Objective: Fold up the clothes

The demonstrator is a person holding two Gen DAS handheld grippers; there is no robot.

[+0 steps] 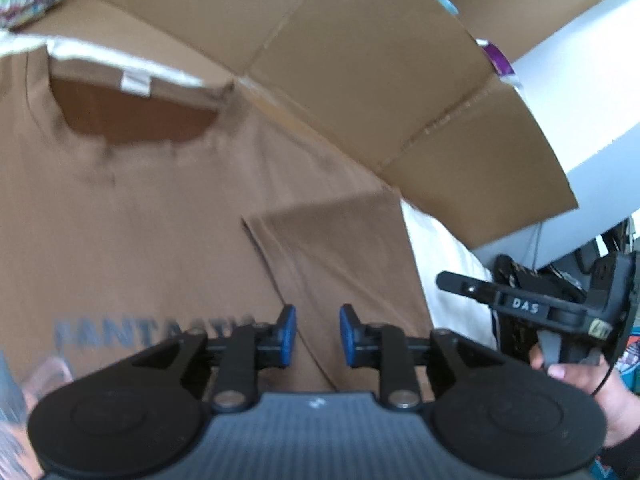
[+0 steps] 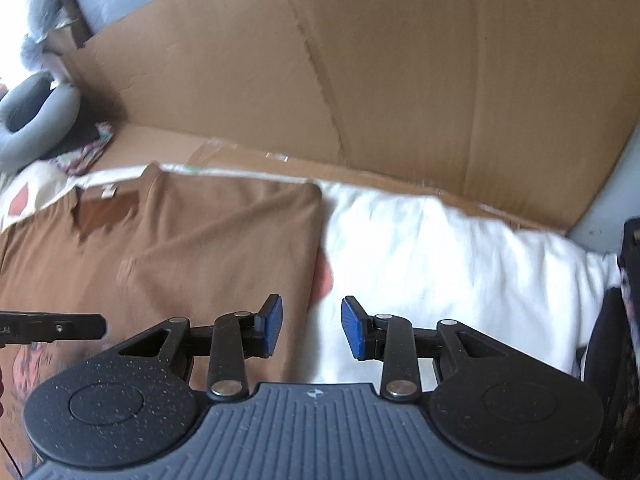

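A brown T-shirt (image 1: 160,208) lies flat, collar at the far side, with grey lettering (image 1: 120,334) on its chest. Its right sleeve (image 1: 332,256) is folded inward over the body. My left gripper (image 1: 317,336) hovers just above that folded sleeve, blue pads apart with nothing between them. In the right wrist view the same shirt (image 2: 200,240) fills the left half, its folded right edge running down the middle. My right gripper (image 2: 311,330) hangs open over that edge, holding nothing. The other gripper shows at the right of the left wrist view, held by a hand (image 1: 576,384).
The shirt rests on a white bed cover (image 2: 440,264). Flattened brown cardboard (image 2: 360,80) stands behind it as a wall. A grey ring-shaped cushion (image 2: 36,120) and patterned cloth (image 2: 88,152) lie far left. Dark equipment (image 1: 540,280) crowds the right side.
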